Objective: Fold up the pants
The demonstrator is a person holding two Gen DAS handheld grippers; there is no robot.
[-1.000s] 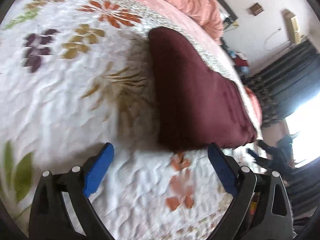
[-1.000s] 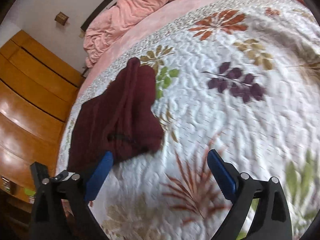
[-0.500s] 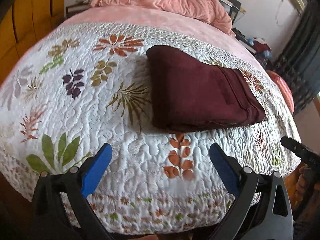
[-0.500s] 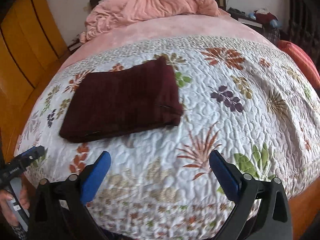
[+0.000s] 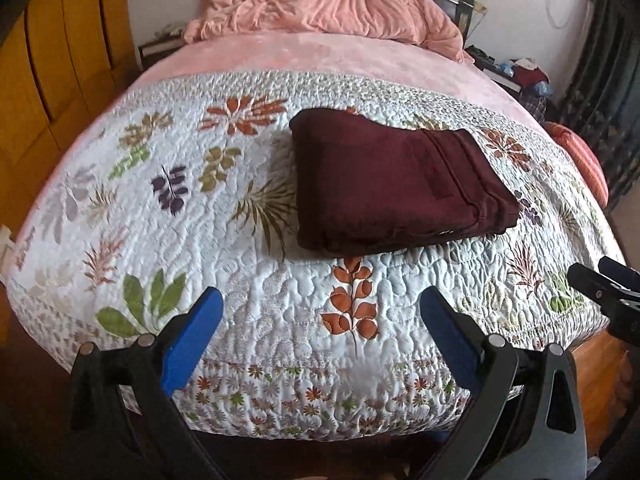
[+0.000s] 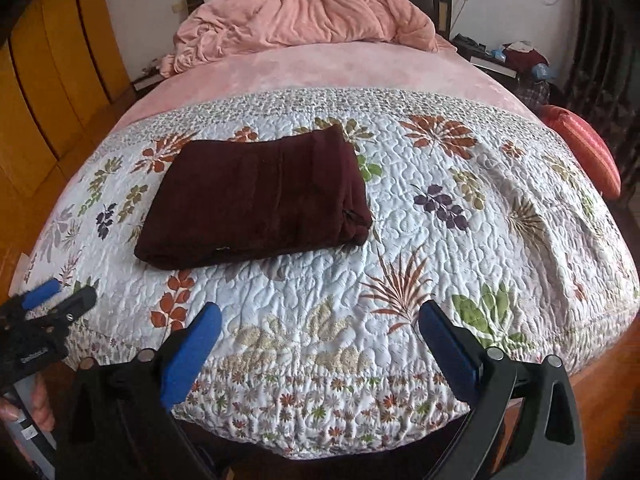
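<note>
Maroon pants [image 5: 396,184] folded into a thick, soft rectangular stack, lying flat on the quilt [image 5: 248,264], right of center in the left wrist frame and left of center in the right wrist one [image 6: 256,204]. Layered edges visible along the near side, a stitched seam or pocket line running across the top layer. Looks like a heavy, slightly fuzzy knit or fleece, hard to say which. Quilt all puffy white stitching with printed leaves and flowers in rust, green, purple and tan, tiny-flower border along the bottom edge. Smooth pink sheet [image 5: 320,56] beyond it, crumpled pink blanket [image 5: 328,4] heaped by the dark headboard at top of frame. Glossy orange wooden wardrobe [image 5: 52,60] filling the upper left. Left gripper [image 5: 320,320] hanging off the near end of the bed, blue-padded jaws spread wide, holding nothing. Right gripper [image 6: 320,332] same deal: jaws apart, empty, well clear of the pants. Left tool also poking into the lower left of the right wrist frame, with a hand [image 6: 38,404] wrapped round its handle.
</note>
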